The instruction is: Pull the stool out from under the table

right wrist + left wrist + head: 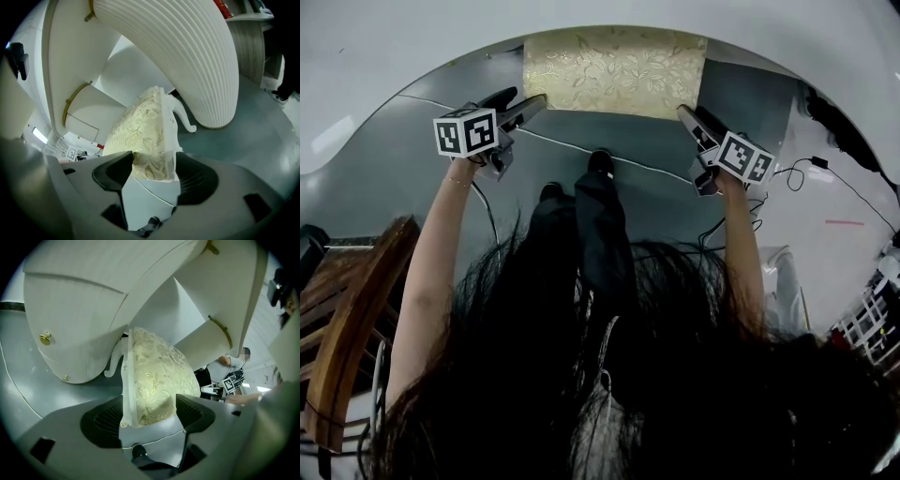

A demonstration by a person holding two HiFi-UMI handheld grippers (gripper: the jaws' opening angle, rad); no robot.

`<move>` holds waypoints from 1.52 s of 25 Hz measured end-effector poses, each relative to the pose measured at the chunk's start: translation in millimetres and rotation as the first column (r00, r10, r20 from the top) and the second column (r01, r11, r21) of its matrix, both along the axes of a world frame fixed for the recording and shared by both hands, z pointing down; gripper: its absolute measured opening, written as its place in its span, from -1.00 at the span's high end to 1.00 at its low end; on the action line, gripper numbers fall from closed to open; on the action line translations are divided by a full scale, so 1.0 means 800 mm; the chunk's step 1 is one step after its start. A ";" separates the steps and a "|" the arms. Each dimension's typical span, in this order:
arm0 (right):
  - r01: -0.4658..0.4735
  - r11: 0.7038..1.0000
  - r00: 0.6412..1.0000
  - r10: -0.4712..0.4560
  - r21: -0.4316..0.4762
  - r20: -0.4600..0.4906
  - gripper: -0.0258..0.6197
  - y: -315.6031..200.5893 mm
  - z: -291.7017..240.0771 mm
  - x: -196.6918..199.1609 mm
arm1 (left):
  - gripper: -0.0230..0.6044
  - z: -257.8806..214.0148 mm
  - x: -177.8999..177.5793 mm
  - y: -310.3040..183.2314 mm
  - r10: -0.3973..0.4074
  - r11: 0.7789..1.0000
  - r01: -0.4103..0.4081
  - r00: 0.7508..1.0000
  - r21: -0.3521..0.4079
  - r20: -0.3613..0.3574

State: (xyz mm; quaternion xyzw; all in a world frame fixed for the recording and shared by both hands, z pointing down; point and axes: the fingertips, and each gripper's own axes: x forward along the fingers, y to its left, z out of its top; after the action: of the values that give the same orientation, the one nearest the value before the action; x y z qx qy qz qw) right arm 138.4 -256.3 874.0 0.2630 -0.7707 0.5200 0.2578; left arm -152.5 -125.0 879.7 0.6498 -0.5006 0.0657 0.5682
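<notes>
Stool [614, 72] is at my 12 o'clock on the floor [656, 187], gold-patterned cushion up. Its far edge is right at the rim of the white table [403, 42]. Looks only partly out to me, so the pull isn't finished.

The long axis runs 9 to 3, square to me. Left tool [532, 103] is at the cushion's near-left corner, about 11 o'clock. Right tool [688, 114] is at the near-right corner, about 1 o'clock. Neither hand is nearer, one per end.

Both tools stand wide, each with an end of the cushion sitting between its jaws. I see no squeeze on it, so nothing is held yet.

Next move as I read it: close on both ends, then draw straight back toward 6 o'clock. Pull evenly, or the stool may yaw into the table's ribbed base [187, 56].
</notes>
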 end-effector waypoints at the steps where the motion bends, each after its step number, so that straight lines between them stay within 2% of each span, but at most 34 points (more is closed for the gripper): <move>1: 0.001 1.000 1.000 -0.001 -0.006 0.005 0.07 0.000 0.000 -0.001 | -0.16 0.003 0.003 -0.003 0.009 1.000 -0.009 1.000 -0.003 -0.014; 6: 0.022 0.998 0.998 -0.018 -0.060 0.063 0.07 0.000 0.007 -0.006 | -0.22 0.015 0.016 -0.019 0.066 0.998 -0.066 0.997 -0.002 -0.033; 9: 0.019 0.994 0.994 -0.007 -0.111 0.113 0.07 0.002 0.012 -0.006 | -0.22 0.021 0.020 -0.020 0.072 0.997 -0.072 0.995 0.005 -0.068; 14: 0.020 0.995 0.992 -0.008 -0.097 0.123 0.07 0.001 0.012 -0.007 | -0.22 0.022 0.022 -0.021 0.081 0.996 -0.085 0.989 -0.024 -0.121; 18: 0.005 0.996 0.995 0.004 -0.084 0.103 0.08 0.001 0.012 -0.004 | -0.21 0.022 0.023 -0.020 0.072 0.996 -0.078 0.991 -0.048 -0.116; 26: -0.061 0.997 0.994 0.064 -0.047 0.085 0.08 0.001 0.008 0.001 | -0.21 0.017 0.019 -0.014 -0.029 0.999 0.027 0.997 -0.030 -0.070; 33: -0.054 0.997 0.996 0.058 -0.056 0.074 0.07 -0.001 0.009 0.000 | -0.21 0.017 0.022 -0.009 -0.027 0.997 0.021 0.996 -0.069 -0.081; 38: -0.045 0.995 0.996 0.052 -0.094 0.072 0.07 0.001 0.010 0.000 | -0.18 0.016 0.021 -0.006 -0.024 0.995 0.015 0.996 -0.101 -0.089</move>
State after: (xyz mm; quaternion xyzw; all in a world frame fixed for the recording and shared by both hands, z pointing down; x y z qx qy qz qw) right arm 138.0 -255.3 882.2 0.2501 -0.7483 0.5705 0.2282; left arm -135.9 -129.8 892.8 0.6181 -0.4767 0.0558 0.6226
